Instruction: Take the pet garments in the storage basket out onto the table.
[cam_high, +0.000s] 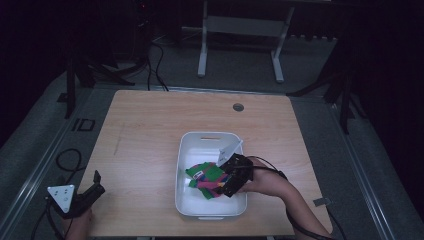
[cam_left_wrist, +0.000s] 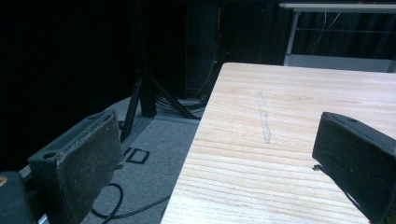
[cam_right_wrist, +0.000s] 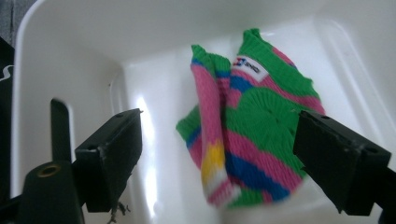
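A white plastic bin (cam_high: 186, 150) stands on the wooden table (cam_high: 150, 130), right of centre. Striped knit socks (cam_high: 206, 176) in green, pink and blue lie crumpled on the bin's floor (cam_right_wrist: 154, 88). The socks (cam_right_wrist: 252, 135) carry a small white label. My right gripper (cam_high: 226, 186) hangs over the bin's right side, just above the socks, and stands open (cam_right_wrist: 217, 154) with the socks between and below its jaws, untouched. My left gripper (cam_high: 92, 186) rests at the table's front left corner, open (cam_left_wrist: 215, 158), holding nothing.
The table's left edge (cam_left_wrist: 196, 140) runs beside grey floor with black cables (cam_high: 67, 160) and stand legs. A round grommet (cam_high: 238, 107) sits near the table's far edge. A white frame (cam_high: 240, 30) stands beyond the table. Bare wood lies left of the bin.
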